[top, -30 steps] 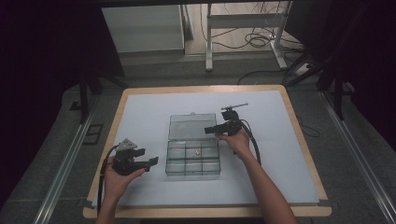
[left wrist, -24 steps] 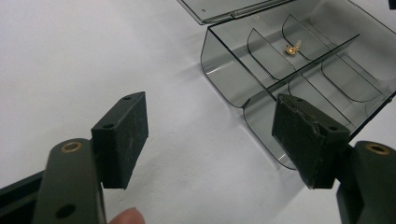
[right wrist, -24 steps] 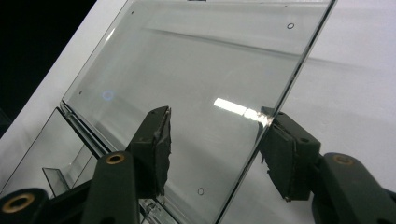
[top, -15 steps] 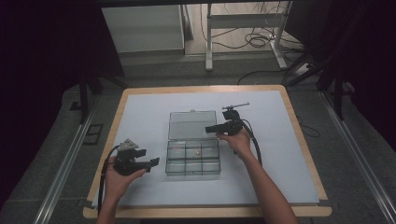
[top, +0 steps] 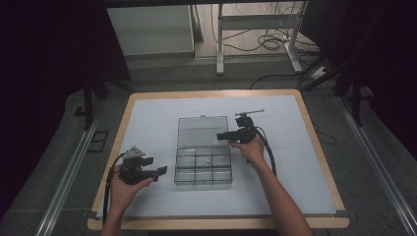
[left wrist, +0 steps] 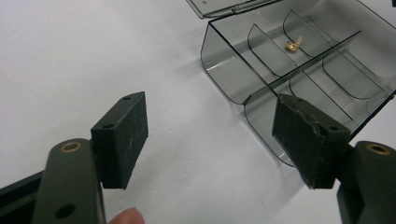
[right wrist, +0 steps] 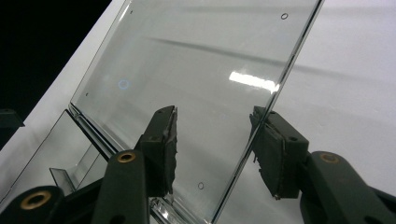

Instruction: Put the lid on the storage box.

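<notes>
A clear plastic compartment box (top: 203, 173) stands mid-table with its lid (top: 201, 131) thrown back behind it. One small gold part (top: 207, 160) lies in a rear middle compartment. My right gripper (top: 222, 136) hovers at the lid's right side. In the right gripper view, the lid (right wrist: 196, 70) has its right edge running between the jaws of the right gripper (right wrist: 215, 149), close to the right pad. The jaws have just been closing and are still apart. My left gripper (top: 162, 169) rests open on the mat left of the box; the left gripper (left wrist: 210, 135) holds nothing and faces the box (left wrist: 233, 70) and the gold part (left wrist: 293, 45).
A white mat (top: 295, 162) covers the table, which has a wooden rim (top: 314, 142). Black cables trail from both grippers toward the near edge. Beyond the far edge are a white cabinet (top: 150, 29), metal table legs and floor cables.
</notes>
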Available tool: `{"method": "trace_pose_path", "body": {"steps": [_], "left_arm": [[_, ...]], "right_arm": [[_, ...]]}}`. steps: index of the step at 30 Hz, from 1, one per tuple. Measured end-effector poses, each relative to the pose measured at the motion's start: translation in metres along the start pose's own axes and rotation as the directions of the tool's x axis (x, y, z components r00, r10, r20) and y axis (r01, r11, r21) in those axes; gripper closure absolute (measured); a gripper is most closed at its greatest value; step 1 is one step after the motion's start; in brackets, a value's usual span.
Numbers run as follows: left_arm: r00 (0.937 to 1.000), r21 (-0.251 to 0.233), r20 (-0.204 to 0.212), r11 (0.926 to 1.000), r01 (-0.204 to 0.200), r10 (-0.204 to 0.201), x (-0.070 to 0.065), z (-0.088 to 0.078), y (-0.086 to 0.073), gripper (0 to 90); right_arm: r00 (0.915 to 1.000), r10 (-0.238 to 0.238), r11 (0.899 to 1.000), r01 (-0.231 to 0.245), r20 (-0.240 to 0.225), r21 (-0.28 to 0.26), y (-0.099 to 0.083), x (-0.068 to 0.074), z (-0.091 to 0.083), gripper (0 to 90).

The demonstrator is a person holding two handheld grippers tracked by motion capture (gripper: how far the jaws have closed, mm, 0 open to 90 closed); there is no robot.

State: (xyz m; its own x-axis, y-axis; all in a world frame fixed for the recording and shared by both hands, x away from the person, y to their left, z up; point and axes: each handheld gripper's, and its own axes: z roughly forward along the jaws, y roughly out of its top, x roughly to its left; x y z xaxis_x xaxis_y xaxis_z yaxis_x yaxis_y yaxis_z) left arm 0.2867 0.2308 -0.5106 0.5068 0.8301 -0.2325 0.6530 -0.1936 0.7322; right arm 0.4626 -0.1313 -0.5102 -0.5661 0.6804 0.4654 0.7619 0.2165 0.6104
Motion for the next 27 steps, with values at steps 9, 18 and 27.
{"method": "trace_pose_path", "body": {"steps": [9, 18, 27], "left_arm": [[1.0, -0.002, 0.001, 1.0, 0.001, -0.001, 0.0004, -0.0011, 0.0001, 27.2], [1.0, -0.002, 0.001, 1.0, 0.0, 0.0, 0.0003, -0.0009, 0.0001, 27.2], [1.0, -0.001, 0.0, 1.0, -0.001, 0.001, 0.0001, -0.0007, 0.0002, 27.2]], "right_arm": [[1.0, -0.004, 1.0, 0.004, -0.003, -0.017, -0.0018, 0.0003, -0.0008, 51.4], [0.9998, -0.019, 0.999, 0.019, -0.002, -0.032, -0.002, 0.0026, -0.0033, 53.9], [0.9993, -0.037, 0.998, 0.038, 0.005, -0.051, -0.0026, 0.0055, -0.0067, 56.2]]}}
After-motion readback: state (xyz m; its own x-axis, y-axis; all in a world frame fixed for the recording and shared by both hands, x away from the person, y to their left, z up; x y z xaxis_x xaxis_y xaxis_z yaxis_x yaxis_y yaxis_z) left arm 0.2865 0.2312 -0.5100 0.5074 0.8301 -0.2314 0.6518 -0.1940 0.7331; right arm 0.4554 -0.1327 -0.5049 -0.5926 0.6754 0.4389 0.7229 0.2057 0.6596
